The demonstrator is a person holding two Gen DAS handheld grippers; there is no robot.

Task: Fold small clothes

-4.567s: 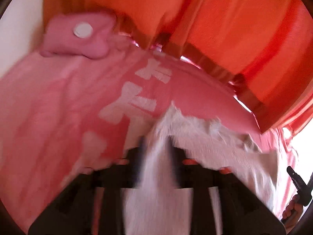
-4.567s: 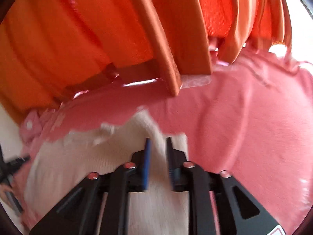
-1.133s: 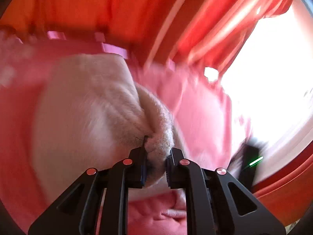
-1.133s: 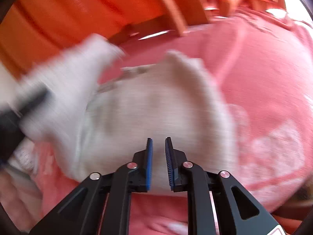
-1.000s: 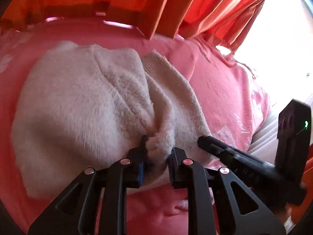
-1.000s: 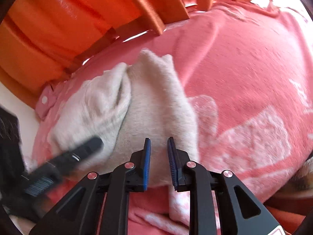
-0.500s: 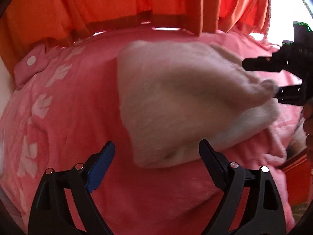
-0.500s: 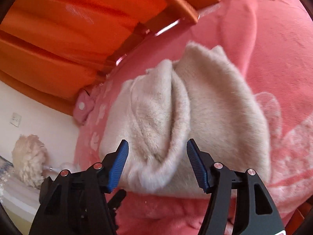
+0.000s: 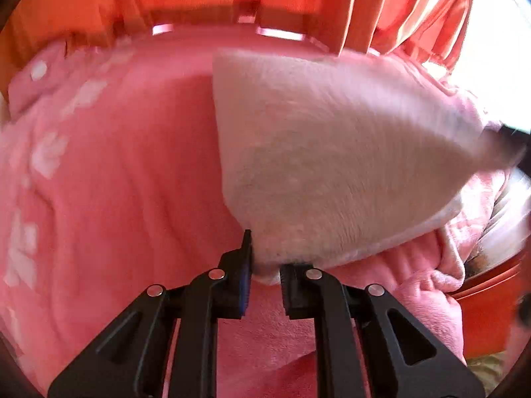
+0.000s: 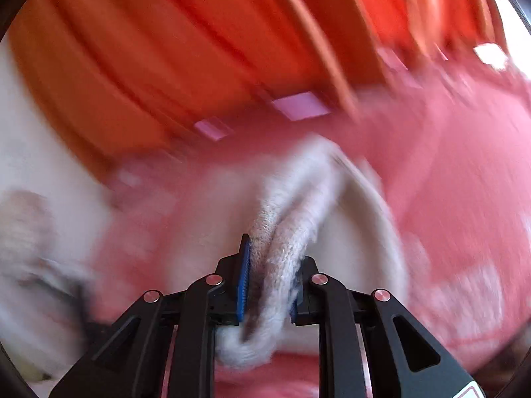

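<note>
The cream fuzzy garment (image 9: 332, 152) lies on the pink blanket (image 9: 109, 182), spreading toward one o'clock from the left gripper (image 9: 265, 265), whose fingers pinch its near corner. The right gripper (image 10: 270, 272) has its fingers clamped on a bunched fold of it (image 10: 282, 229). Orange curtains (image 10: 199, 49) hang at twelve.

Black left gripper (image 9: 265, 265) and right gripper (image 10: 270, 282), blue finger pads, silver screws.

Left gripper (image 9: 265, 265) and right gripper (image 10: 270, 282) both clamped on the cream garment (image 9: 332, 152) (fingers nearly closed), each gripping a bunched edge.
</note>
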